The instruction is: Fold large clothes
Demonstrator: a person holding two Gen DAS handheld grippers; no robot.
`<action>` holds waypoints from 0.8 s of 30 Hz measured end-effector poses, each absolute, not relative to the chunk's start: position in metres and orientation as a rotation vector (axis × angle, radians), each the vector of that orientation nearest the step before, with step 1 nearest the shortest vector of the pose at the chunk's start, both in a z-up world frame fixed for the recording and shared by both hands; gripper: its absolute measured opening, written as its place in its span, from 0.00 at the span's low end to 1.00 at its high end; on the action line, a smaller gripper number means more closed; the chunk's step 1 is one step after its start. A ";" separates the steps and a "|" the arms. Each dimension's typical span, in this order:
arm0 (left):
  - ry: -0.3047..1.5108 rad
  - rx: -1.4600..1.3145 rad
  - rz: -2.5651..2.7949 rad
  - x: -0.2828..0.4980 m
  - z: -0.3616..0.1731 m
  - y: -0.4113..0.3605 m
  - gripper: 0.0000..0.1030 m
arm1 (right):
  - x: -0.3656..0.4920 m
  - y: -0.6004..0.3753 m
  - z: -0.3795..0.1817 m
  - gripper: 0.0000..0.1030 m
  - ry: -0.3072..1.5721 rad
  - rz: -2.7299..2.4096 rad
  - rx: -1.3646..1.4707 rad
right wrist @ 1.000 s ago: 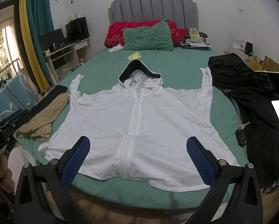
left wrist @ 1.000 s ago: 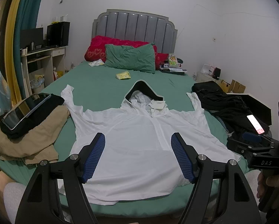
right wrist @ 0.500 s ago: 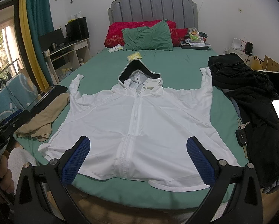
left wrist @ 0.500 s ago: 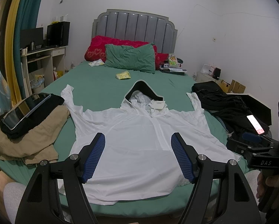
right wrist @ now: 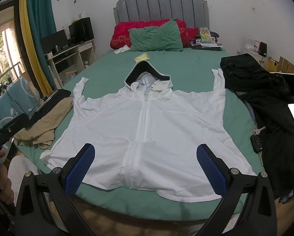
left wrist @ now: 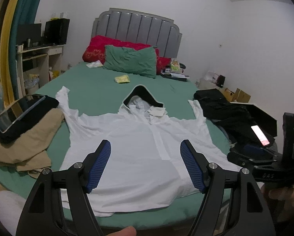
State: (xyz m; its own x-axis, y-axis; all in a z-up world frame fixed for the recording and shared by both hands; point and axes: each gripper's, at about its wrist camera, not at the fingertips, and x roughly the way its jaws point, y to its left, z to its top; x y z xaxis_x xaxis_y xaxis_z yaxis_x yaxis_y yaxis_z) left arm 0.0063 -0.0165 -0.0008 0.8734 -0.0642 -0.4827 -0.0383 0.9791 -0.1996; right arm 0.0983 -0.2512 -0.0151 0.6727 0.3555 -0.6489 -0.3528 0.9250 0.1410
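The white hooded jacket [right wrist: 147, 129] is spread flat on the bed [right wrist: 186, 70], ahead of both tools. The left gripper [left wrist: 145, 165] and right gripper [right wrist: 147, 169] are held wide apart, empty. The thin fabric is judged light, limp and slippery; it is best pinched at a sleeve cuff or hem corner.

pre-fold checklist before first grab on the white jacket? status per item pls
1. White hooded jacket spread flat, front up, zipper closed: ok.
2. Both sleeves laid out, angled toward the headboard, not tucked under: ok.
3. Left tool open and empty: ok.
4. Right tool open and empty: ok.
5. Fold path clear of clutter: not ok. Car key lies beside the jacket's right edge; tan clothes lie near the left sleeve.
6. Hem on the bed: cannot tell. It lies at the mattress's near edge, and the right corner looks curled.
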 end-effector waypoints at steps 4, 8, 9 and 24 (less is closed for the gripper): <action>0.551 -0.211 -0.051 0.024 -0.011 -0.017 0.74 | 0.108 -0.252 -0.024 0.99 0.749 0.400 0.010; 0.626 -0.161 -0.058 0.058 -0.027 -0.022 0.74 | 0.136 -0.261 -0.042 0.99 0.785 0.416 0.023; 0.653 -0.163 -0.060 0.069 -0.032 -0.022 0.74 | 0.143 -0.266 -0.046 0.99 0.787 0.412 0.021; 0.840 -0.252 -0.016 0.255 -0.122 0.026 0.74 | 0.450 -0.383 -0.142 0.67 0.955 0.314 0.008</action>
